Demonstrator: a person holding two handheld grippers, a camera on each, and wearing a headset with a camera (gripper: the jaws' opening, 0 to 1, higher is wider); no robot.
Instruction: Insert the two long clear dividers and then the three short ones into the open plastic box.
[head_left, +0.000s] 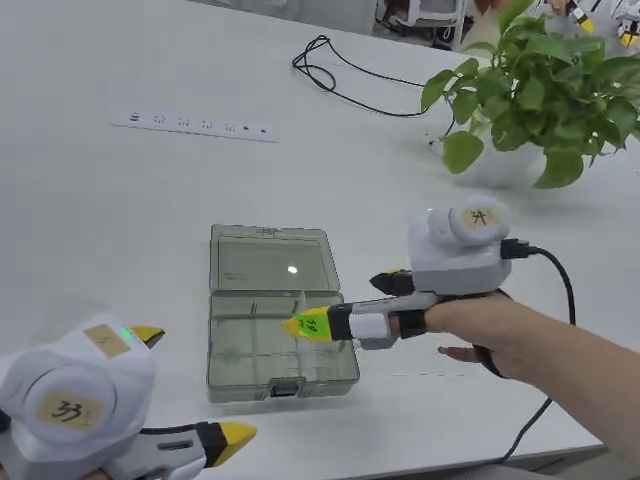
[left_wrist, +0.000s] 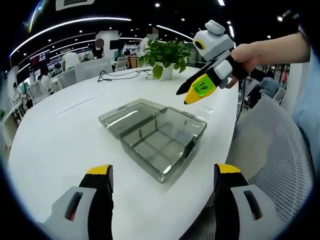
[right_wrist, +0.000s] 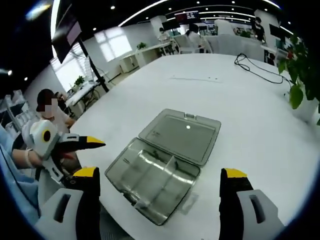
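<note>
The open plastic box (head_left: 282, 345) lies near the table's front edge, its lid (head_left: 270, 260) folded flat behind it. Clear partitions stand inside the base (right_wrist: 150, 180), dividing it into compartments; how many I cannot tell. My right gripper (head_left: 345, 303) hovers open over the box's right side, one yellow fingertip (head_left: 305, 325) above the base, nothing between its jaws. It also appears in the left gripper view (left_wrist: 200, 87). My left gripper (head_left: 193, 383) is open and empty at the lower left, short of the box (left_wrist: 157, 137).
A white power strip (head_left: 190, 125) and a black cable (head_left: 340, 75) lie at the back of the table. A potted plant (head_left: 540, 90) stands at the back right. The table's front edge (head_left: 450, 445) runs close behind the box.
</note>
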